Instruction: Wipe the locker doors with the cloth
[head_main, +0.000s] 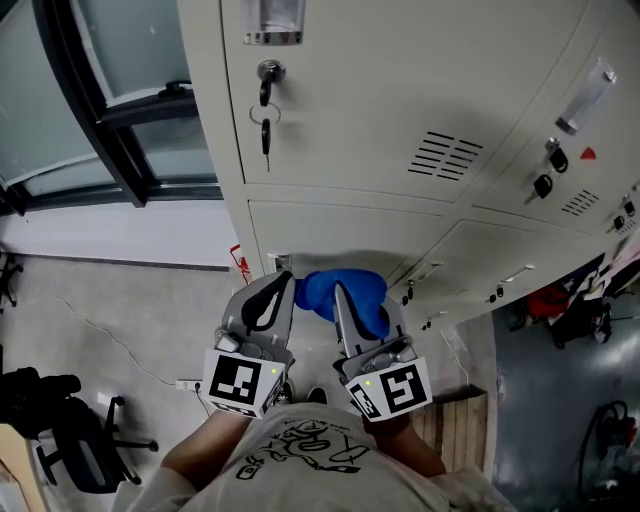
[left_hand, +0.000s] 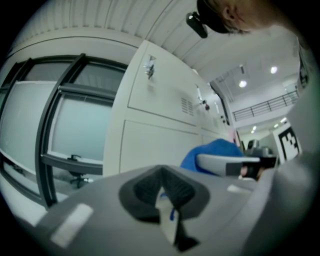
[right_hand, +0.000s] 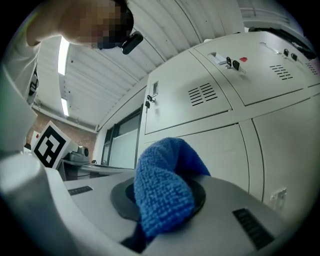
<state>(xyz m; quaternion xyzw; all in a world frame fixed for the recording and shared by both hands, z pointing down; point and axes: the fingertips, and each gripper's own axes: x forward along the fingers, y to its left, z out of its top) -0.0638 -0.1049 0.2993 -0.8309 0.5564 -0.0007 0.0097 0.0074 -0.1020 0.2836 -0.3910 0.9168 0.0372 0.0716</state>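
Observation:
Beige locker doors (head_main: 380, 90) fill the upper right of the head view, and a lower door (head_main: 340, 235) lies just beyond the grippers. My right gripper (head_main: 340, 292) is shut on a blue cloth (head_main: 352, 290), which bulges out past its tips close to the lower door. In the right gripper view the cloth (right_hand: 165, 192) is bunched between the jaws of that gripper (right_hand: 160, 205), with the doors (right_hand: 220, 145) ahead. My left gripper (head_main: 283, 282) is beside it, shut with nothing held. The left gripper view shows its closed jaws (left_hand: 167, 200), the cloth (left_hand: 212, 152) and the door (left_hand: 150, 145).
A key with a hanging bunch (head_main: 265, 125) sits in the upper door's lock. Dark window frames (head_main: 100, 110) stand to the left. A black chair (head_main: 70, 430) is on the floor at lower left, a wooden pallet (head_main: 460, 420) at lower right. More lockers (head_main: 560, 150) continue right.

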